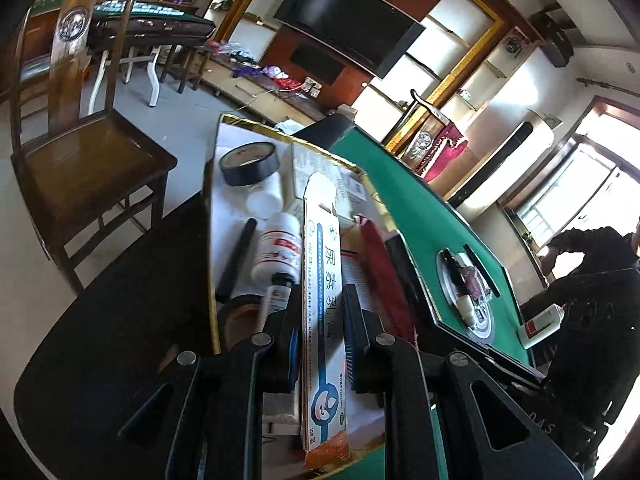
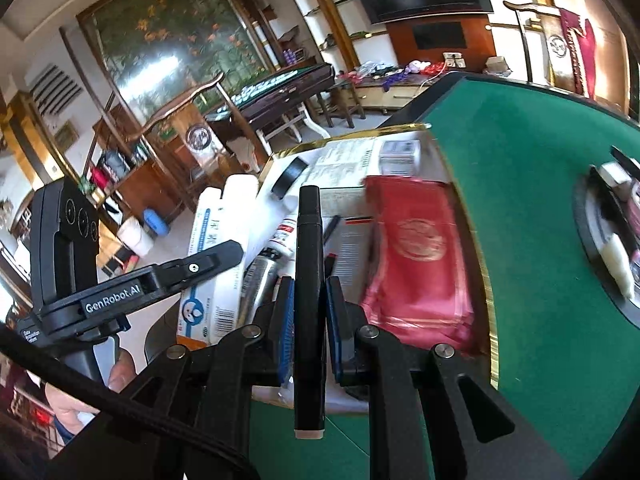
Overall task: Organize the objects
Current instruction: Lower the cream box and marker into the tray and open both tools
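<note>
Left gripper (image 1: 320,316) clamped on a long white ointment box (image 1: 324,300), box's long axis running along the fingers, far end out over the gold-rimmed tray (image 1: 209,216). Right gripper (image 2: 308,300) closed on a black marker (image 2: 309,280), same deal: long axis in line with the fingers, tip aimed at the tray. Both loads hang just above the tray's near edge, so the tray lies straight ahead and below both. Left sits toward the tray's left half, over the white bottle (image 1: 280,248); right is closer to the red packet (image 2: 416,256). Farther in: black tape roll (image 1: 249,162), printed leaflets at the back. Likely next step: lower and release, each on its own side
</note>
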A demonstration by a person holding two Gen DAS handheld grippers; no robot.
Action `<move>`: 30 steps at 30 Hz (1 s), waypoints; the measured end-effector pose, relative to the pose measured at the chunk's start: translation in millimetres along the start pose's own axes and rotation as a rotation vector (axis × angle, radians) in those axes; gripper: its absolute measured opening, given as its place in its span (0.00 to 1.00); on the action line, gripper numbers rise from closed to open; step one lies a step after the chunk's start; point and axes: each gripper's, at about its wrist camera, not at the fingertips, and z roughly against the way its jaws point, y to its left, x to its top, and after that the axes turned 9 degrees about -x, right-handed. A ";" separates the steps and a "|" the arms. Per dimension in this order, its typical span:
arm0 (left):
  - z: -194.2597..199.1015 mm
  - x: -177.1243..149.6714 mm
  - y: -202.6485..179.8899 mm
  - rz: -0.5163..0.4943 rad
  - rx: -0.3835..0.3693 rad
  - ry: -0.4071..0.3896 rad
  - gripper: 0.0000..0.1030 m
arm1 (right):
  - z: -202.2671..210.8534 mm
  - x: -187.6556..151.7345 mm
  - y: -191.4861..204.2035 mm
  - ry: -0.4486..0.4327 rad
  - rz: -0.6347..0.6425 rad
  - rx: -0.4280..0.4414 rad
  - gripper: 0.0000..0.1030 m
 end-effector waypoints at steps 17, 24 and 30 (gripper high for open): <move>-26.8 28.7 38.1 0.027 0.047 0.044 0.14 | -37.0 4.9 5.9 0.047 0.000 -0.069 0.13; -25.7 27.7 36.7 0.025 0.050 0.051 0.14 | -48.5 6.2 12.4 0.065 0.004 -0.069 0.13; -21.8 26.5 31.5 0.017 0.050 0.054 0.14 | -49.4 4.8 14.9 0.070 0.014 -0.077 0.13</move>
